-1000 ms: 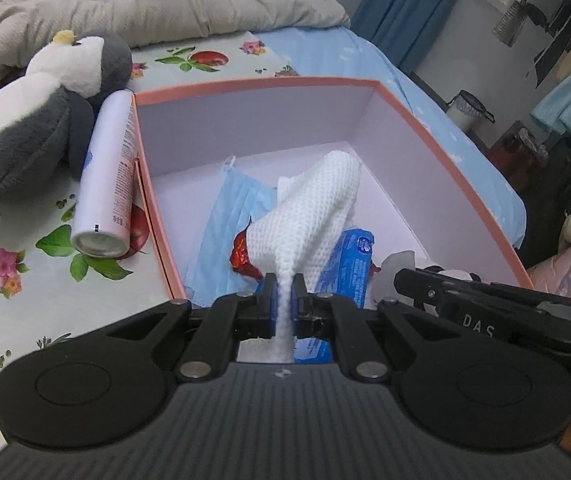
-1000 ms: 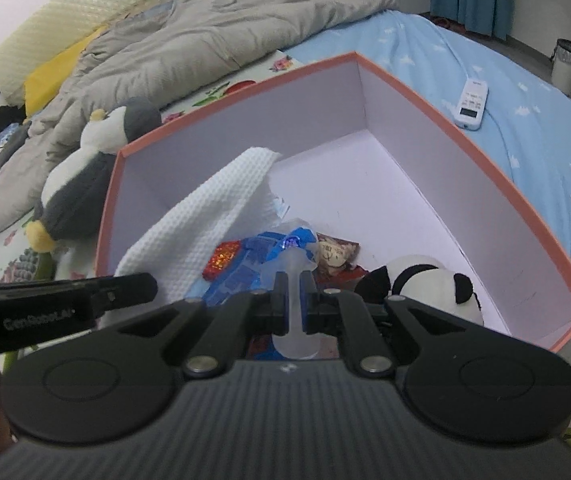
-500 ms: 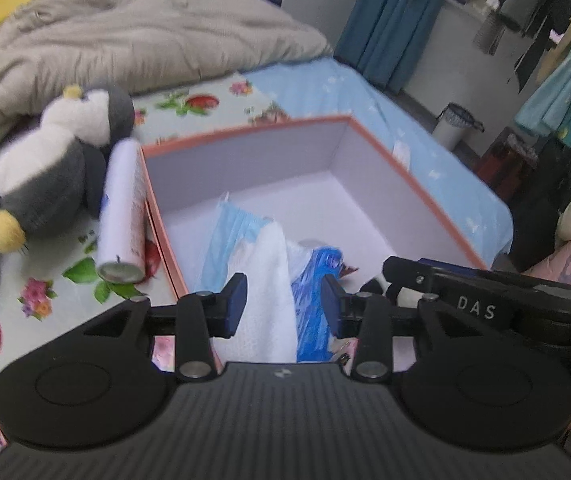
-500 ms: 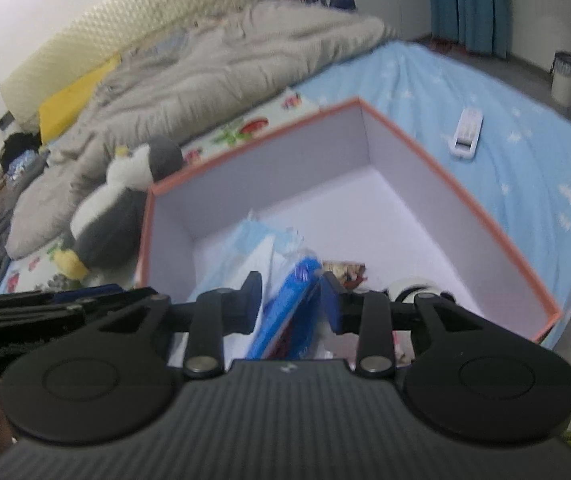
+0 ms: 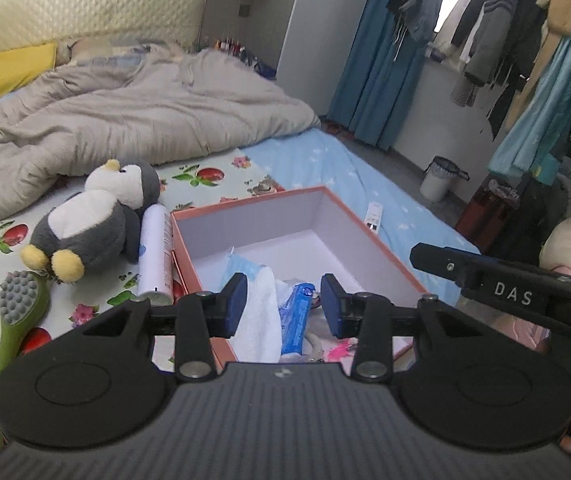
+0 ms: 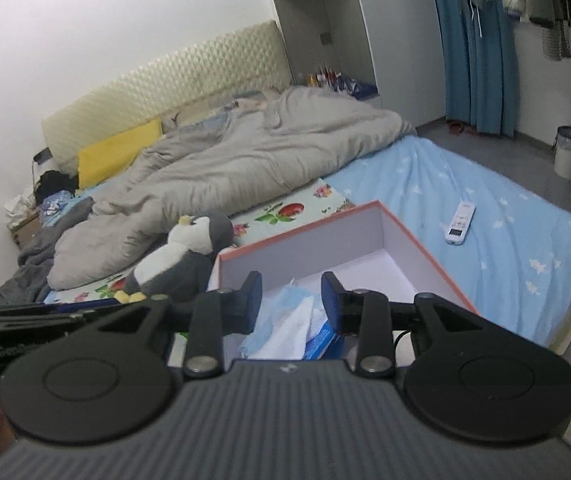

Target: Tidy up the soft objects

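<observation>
Beside box [image 5: 369,236], plush penguin [image 5: 97,220], spray can [image 5: 155,256], green brush [image 5: 17,312].

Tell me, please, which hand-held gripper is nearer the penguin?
Left. The left hand-held gripper hovers just right of the penguin; the right one hangs farther right, beyond it.

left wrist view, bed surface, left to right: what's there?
green massage brush → plush penguin → white spray can → pink-rimmed box → white remote
</observation>
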Demonstrator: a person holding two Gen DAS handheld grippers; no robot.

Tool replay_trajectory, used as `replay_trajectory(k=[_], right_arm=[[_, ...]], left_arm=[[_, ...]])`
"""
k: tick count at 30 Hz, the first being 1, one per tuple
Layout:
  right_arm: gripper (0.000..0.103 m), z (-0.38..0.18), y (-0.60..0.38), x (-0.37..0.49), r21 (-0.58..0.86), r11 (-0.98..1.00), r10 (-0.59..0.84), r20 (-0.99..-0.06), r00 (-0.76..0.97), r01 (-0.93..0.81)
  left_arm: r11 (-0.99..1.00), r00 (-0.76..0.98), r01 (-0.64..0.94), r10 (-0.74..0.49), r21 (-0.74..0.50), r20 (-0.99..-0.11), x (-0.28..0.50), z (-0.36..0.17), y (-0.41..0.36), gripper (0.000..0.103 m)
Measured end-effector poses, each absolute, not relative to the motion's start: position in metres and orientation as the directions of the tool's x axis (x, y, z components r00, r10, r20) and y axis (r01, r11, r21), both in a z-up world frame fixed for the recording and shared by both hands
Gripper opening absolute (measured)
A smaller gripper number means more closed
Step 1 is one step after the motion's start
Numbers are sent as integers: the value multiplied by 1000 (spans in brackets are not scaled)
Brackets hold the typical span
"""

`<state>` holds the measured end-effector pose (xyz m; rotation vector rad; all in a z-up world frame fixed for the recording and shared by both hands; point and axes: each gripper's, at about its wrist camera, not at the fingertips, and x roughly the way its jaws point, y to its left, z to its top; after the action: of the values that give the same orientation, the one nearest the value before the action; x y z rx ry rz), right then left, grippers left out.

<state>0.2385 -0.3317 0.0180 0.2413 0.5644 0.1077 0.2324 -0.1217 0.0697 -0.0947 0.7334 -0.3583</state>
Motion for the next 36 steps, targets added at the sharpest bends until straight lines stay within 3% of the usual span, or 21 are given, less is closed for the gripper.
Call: replay_trajectory(k=[14, 36], right_arm=[[36, 24, -314, 172, 217, 974, 176, -512, 841, -72], [36, 0, -310, 125, 174, 979, 184, -531, 827, -106]], left_arm=[[933, 720, 287, -361, -219, -592, 144, 91, -108, 46], [954, 716, 222, -301, -203, -630, 91, 56, -100, 46]])
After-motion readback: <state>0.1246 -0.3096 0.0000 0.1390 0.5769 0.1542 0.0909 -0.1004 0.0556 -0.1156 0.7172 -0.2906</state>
